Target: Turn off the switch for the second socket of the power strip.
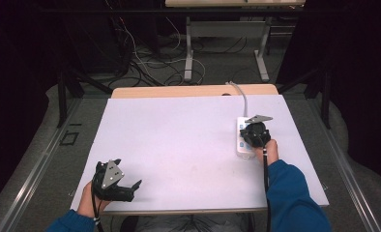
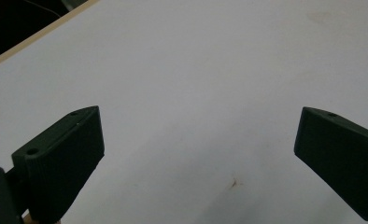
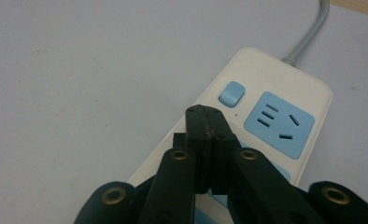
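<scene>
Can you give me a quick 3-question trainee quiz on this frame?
1. True or false: the right gripper has its jaws shut.
2. What lies under the right gripper: (a) a power strip, (b) a mug, (c) a book?
3. What colour is the switch on the power strip?

Key:
1. True; the jaws meet with nothing between them.
2. (a); the white strip lies on the table, near its right edge.
3. Light blue. The left gripper stands open over bare table.
</scene>
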